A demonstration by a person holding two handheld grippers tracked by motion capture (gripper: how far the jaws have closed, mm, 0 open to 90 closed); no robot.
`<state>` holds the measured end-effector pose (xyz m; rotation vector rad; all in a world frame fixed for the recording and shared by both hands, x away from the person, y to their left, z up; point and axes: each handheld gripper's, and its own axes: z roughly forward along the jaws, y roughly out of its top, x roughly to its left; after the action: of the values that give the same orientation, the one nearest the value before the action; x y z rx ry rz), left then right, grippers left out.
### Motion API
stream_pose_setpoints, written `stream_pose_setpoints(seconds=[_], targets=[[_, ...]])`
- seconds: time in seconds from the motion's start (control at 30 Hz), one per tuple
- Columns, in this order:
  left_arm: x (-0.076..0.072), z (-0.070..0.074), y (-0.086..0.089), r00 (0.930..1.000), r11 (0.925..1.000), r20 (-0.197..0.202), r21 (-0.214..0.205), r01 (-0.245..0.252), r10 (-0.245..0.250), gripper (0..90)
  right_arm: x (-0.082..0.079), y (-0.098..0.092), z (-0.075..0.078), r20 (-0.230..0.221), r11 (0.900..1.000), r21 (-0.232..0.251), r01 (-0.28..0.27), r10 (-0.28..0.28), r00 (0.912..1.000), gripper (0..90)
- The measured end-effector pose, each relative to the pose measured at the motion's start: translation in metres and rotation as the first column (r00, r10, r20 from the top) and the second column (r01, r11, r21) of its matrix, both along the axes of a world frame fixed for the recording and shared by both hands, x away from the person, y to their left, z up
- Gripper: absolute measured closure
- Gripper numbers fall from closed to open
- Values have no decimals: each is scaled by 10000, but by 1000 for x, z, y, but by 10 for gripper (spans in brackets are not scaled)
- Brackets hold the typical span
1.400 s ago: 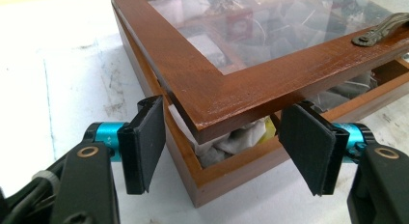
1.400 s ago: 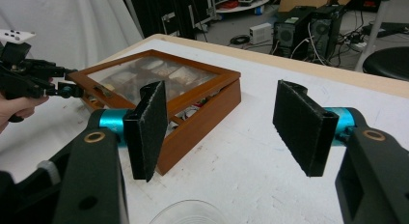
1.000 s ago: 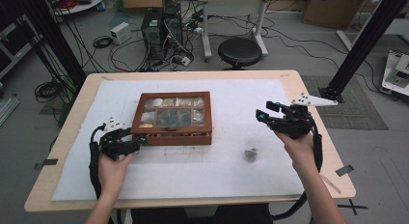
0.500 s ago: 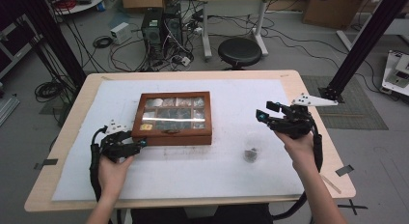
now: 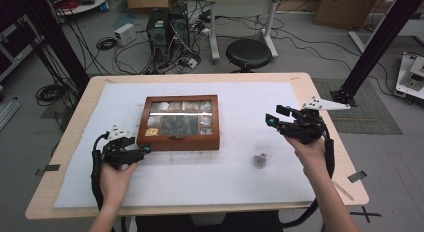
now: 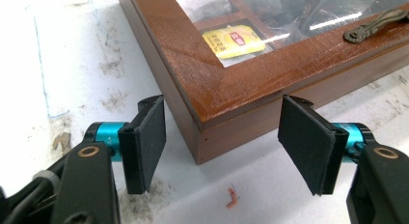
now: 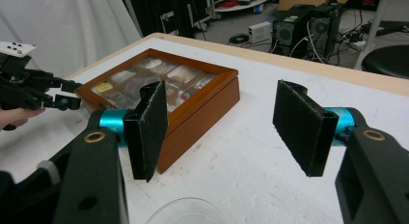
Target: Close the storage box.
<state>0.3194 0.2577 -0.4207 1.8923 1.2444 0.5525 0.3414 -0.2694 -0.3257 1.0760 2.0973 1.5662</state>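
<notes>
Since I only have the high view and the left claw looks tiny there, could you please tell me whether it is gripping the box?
Observer: No. The left claw is open; the box has its near corner between the jaws, apart from both.
Operator: Thanks. What sits inside at that corner?
Observer: A yellow tea packet.
Operator: And the right claw?
Observer: The right claw is open on nothing, with the cup rim just beneath it.

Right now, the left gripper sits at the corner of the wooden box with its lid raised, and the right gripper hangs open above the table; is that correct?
Not quite: the wooden box has its glass lid shut flat, as the high view shows. The left gripper is indeed at its corner, and the right gripper hangs open above the table.
</notes>
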Motion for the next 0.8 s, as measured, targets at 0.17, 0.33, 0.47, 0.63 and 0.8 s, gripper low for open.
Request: stream_pose_setpoints(seconds=[0.17,0.33,0.47,0.63,0.8], targets=[[-6,12,1,9988,9999,470,47,129,-131,331,1,-2,0,-20,10000,47,8,-8,10000,381],[-11,29,-3,9910,9987,1242,-23,512,-505,308,0,-3,0,18,10000,-25,41,-41,10000,373],[-11,45,-11,9775,9934,1787,-55,1150,-1122,296,-2,-4,0,48,9999,-92,102,-101,9999,357],[-11,62,-21,9551,9851,2455,-32,1719,-1658,290,-6,-10,0,132,9996,-143,228,-226,9997,337],[-14,79,-29,9363,9765,2901,-253,2141,-1978,283,-9,-18,-3,201,9988,-302,395,-389,9990,328]])
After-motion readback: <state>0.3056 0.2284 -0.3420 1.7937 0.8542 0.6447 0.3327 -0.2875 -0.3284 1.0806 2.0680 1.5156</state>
